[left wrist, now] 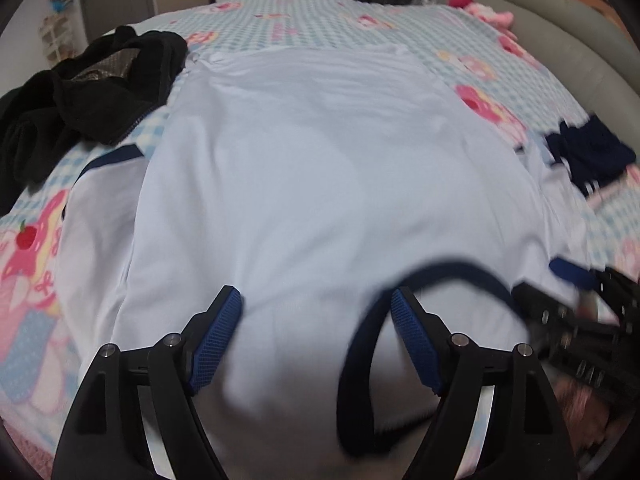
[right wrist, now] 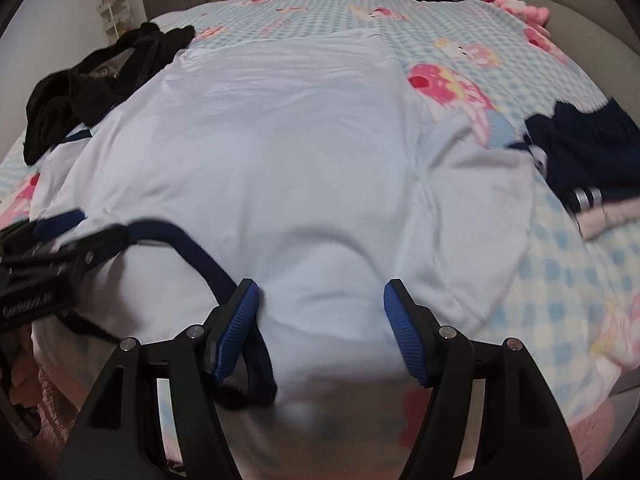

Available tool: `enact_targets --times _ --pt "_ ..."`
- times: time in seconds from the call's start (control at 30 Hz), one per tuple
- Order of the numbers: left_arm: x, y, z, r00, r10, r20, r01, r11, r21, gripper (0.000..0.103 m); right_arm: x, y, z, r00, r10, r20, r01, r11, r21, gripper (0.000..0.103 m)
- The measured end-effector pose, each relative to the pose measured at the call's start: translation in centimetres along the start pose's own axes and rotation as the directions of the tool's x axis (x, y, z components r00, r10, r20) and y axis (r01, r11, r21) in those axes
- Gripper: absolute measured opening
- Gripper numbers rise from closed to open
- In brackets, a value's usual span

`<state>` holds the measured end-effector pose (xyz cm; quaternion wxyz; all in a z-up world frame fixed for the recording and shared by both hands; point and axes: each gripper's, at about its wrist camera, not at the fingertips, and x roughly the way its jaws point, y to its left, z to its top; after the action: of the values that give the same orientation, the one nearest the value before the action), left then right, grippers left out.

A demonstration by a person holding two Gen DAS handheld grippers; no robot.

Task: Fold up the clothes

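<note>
Through my left wrist camera I count one pale blue-white T-shirt with a navy neckband [left wrist: 320, 184], spread flat on the bed's blue-and-white checked sheet with pink cartoon prints [left wrist: 472, 60], its neck end nearest me. My left gripper [left wrist: 316, 308] stands wide apart above the shirt's near edge, its two blue-padded fingers [left wrist: 218, 340] clasping nothing; the right pad sits just beside the dark neckband loop. One crumpled black garment [left wrist: 80, 96] lies at the far left, touching the shirt's corner. One navy garment with white stripes [left wrist: 588, 152] lies at the right, near the shirt's sleeve. At the right edge I see my other tool, the right gripper [left wrist: 576, 320], blurred, so from here I cannot tell how its jaws stand. One grey padded bed frame [left wrist: 560, 28] curves along the right.

Through my right wrist camera I see the same single T-shirt [right wrist: 280, 152], with one short sleeve [right wrist: 476, 208] fanned out to the right. My right gripper [right wrist: 320, 300] is also spread wide over the shirt's near edge, nothing between its two blue pads [right wrist: 236, 332]; the left pad touches the neckband. The left gripper [right wrist: 60, 240] shows blurred at the left edge. I again count one black garment [right wrist: 88, 88] at the far left and one navy garment [right wrist: 584, 148] at the right, lying on the checked sheet [right wrist: 460, 28].
</note>
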<state>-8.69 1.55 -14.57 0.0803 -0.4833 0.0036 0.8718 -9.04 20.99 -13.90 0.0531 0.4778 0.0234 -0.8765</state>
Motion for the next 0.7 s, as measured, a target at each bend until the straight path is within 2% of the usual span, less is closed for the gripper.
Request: enact_targets --times 0.03,0.1,0.2,0.37,0.4,0.47,0.5,0.53,0.57,0.6,0.7 --pt "-0.4 0.1 -0.7 1.0 -0.003 -0.003 0.003 1.0 0.012 0.08 -0.2 -0.3 -0.4 1.0 0.004 0.005 -0.004 1.0 0.007 0.068" --pt "-1.8 0.5 -2.4 0.998 -0.036 0.043 0.035 0.999 0.021 0.08 -0.7 -0.3 -0.5 1.0 0.004 0.016 -0.004 1.0 0.009 0.073" --pt "-3.8 1.2 -4.5 0.989 -0.099 0.109 0.098 0.995 0.012 0.08 -1.3 -0.1 -0.7 0.999 0.004 0.033 -0.004 1.0 0.011 0.072" --pt "-4.7 1.5 -3.2 0.973 -0.158 0.166 0.168 0.985 -0.047 0.08 -2.5 0.1 -1.0 0.998 0.004 0.06 -0.005 1.0 0.014 0.072" --pt "-4.6 1.3 -2.7 0.973 -0.155 0.169 0.167 0.985 -0.054 0.08 -2.7 0.1 -1.0 0.998 0.004 0.066 -0.005 1.0 0.014 0.071" --pt "-4.0 0.8 -2.1 0.984 -0.101 0.147 0.109 0.993 -0.047 0.08 -3.1 0.2 -1.2 0.997 0.003 0.075 -0.004 1.0 0.015 0.071" --pt "-3.7 0.5 -1.9 0.989 -0.071 0.134 0.077 0.996 -0.043 0.079 -2.2 0.3 -1.7 0.999 -0.024 0.029 0.024 1.0 0.005 0.071" --pt "-3.0 0.3 -2.3 0.995 -0.028 0.098 0.032 0.999 -0.039 0.077 -1.7 0.4 -2.3 0.999 -0.042 0.012 0.042 0.999 -0.016 0.071" --pt "-2.4 0.5 -2.9 0.997 -0.006 0.072 0.008 0.999 -0.034 0.066 -1.3 0.5 -2.8 0.998 -0.059 -0.004 0.059 0.998 -0.036 0.071" --pt "-2.0 0.6 -3.5 0.999 0.014 0.05 -0.012 1.0 -0.028 0.063 -1.6 0.4 -3.1 0.998 -0.056 -0.002 0.056 0.998 -0.033 0.071" --pt "-2.6 0.8 -5.2 0.998 0.003 0.061 -0.003 1.0 0.009 0.063 -2.5 -0.1 -4.0 0.999 -0.047 0.003 0.047 0.999 -0.022 0.071"
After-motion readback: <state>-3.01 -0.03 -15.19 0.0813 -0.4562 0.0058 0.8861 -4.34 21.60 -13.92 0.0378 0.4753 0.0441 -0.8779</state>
